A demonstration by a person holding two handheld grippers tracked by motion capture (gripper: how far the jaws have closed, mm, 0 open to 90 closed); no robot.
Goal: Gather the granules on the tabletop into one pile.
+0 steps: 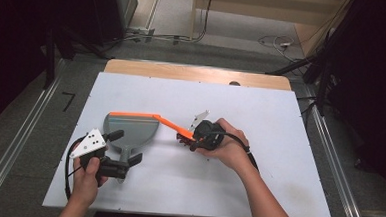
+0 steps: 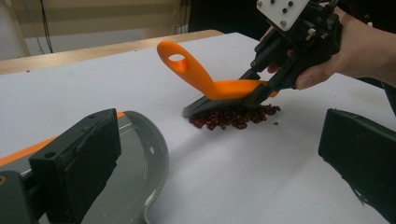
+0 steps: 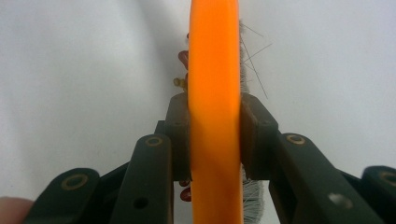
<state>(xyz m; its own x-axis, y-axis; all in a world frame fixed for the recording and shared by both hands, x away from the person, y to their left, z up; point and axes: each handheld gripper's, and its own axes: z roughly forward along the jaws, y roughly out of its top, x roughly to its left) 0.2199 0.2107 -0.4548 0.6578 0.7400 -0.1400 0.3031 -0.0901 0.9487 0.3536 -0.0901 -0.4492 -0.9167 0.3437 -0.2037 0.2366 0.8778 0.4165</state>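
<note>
On a white bench, right tongs clamp an orange brush over red beans; left tongs, open, straddle the dustpan handle. Next: sweep panward.

Left tool rests low with jaws spread wide — right tool angled down, jaws clamped tight.

brush: both ends cut off by frame | beans: mostly hidden behind it, perhaps more beneath
</note>
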